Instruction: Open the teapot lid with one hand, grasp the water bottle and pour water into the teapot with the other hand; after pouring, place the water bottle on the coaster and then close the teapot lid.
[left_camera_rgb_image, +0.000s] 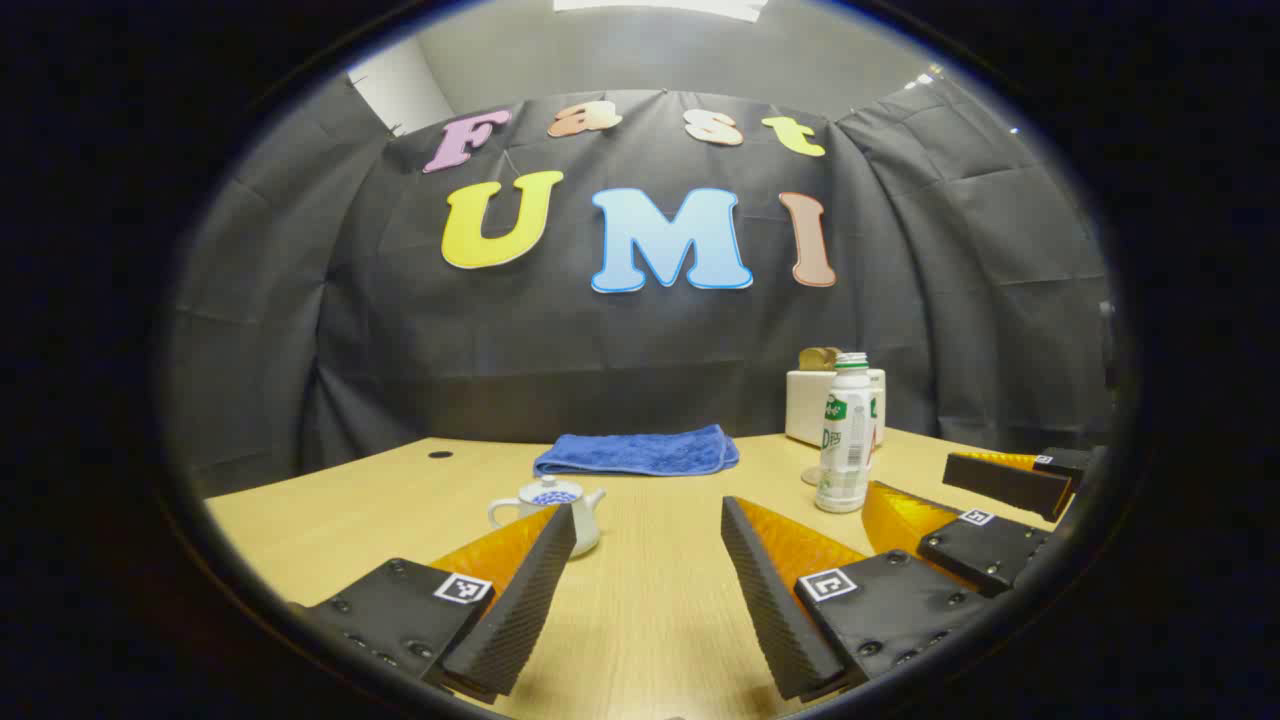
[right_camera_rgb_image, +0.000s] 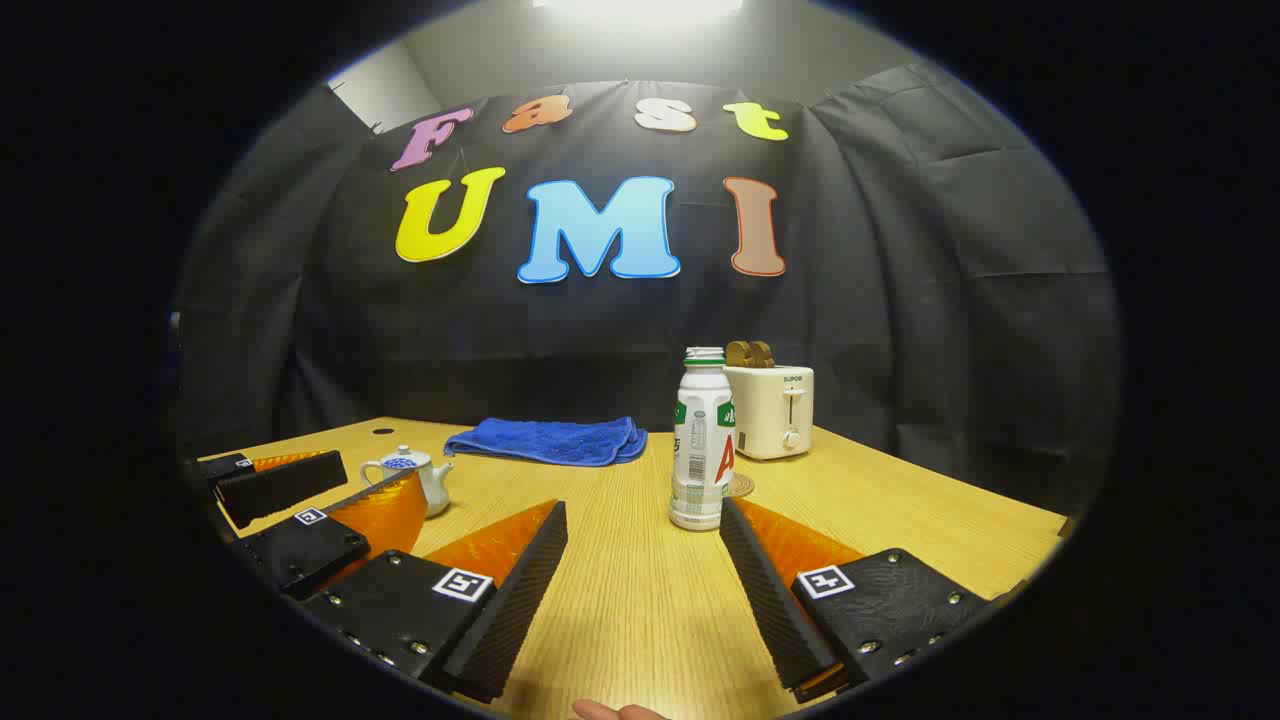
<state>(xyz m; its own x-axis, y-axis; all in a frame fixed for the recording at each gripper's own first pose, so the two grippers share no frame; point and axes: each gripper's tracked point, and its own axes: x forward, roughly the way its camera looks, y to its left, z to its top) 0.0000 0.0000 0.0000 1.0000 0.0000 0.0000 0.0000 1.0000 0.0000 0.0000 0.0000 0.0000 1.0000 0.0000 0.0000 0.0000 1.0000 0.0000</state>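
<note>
Both grippers hover low over the bench (left_camera_rgb_image: 650, 600) with jaws spread wide and holding nothing, the left gripper (left_camera_rgb_image: 648, 520) just short of the lidded teapot (left_camera_rgb_image: 550, 505), the right gripper (right_camera_rgb_image: 643, 515) facing the upright water bottle (right_camera_rgb_image: 702, 440).

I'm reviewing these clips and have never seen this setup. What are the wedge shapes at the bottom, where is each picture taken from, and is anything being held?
The wedges are the two fingers of a hand-held gripper; a person carries one in each hand. Each picture comes from a camera riding on one gripper, looking forward along its fingers.

In the left gripper view, the left gripper is open and empty, with the teapot, lid on, just beyond one finger. In the right gripper view, the right gripper is also open, facing the water bottle.

On the wooden table there are also a folded blue towel, a toaster and a coaster behind the bottle. Nothing is held.
</note>
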